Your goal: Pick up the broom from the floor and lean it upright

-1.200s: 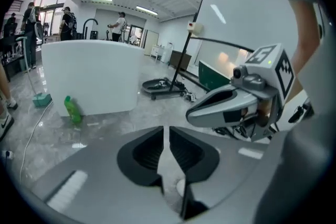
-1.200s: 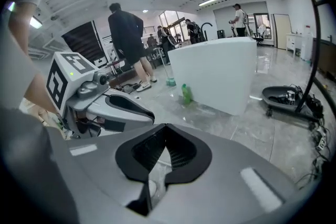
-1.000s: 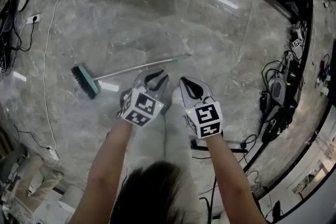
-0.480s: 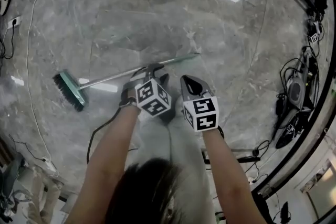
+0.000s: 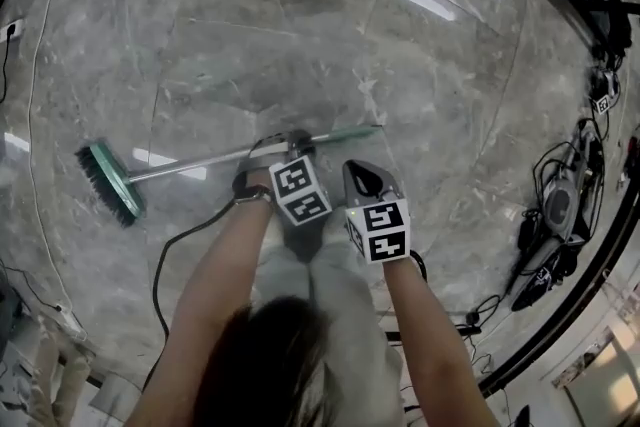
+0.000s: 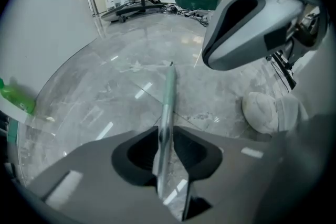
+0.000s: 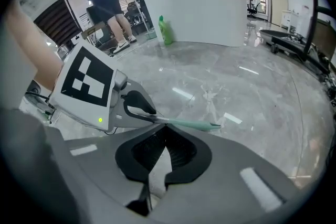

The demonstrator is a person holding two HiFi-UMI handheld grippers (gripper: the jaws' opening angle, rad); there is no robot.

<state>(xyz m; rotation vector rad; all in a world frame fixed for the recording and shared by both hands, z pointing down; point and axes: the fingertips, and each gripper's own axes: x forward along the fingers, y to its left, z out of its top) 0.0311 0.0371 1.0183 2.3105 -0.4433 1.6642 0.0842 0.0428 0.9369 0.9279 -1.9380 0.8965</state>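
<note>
The broom lies flat on the grey marble floor, with its green brush head (image 5: 105,181) at the left. Its metal handle (image 5: 215,158) runs right to a green tip (image 5: 355,132). My left gripper (image 5: 291,142) points steeply down onto the handle near its right end. In the left gripper view the handle (image 6: 167,97) passes between the jaws of the left gripper (image 6: 166,131). These jaws have just been closing and are now shut on it. My right gripper (image 5: 364,177) hangs just right of the left one and nearer me than the handle. It (image 7: 165,128) is shut, with nothing held.
A green bottle (image 7: 166,30) stands by a white curved wall (image 7: 202,2), and a person (image 7: 107,0) stands beyond it. Cables and equipment (image 5: 560,205) crowd the right edge. A black cable (image 5: 170,245) and a white cable (image 5: 35,115) lie on the floor at left.
Both grippers have dropped toward the floor. The left one rolled and came down over the handle, which now sits between its jaws. The broom has not moved on the floor.
</note>
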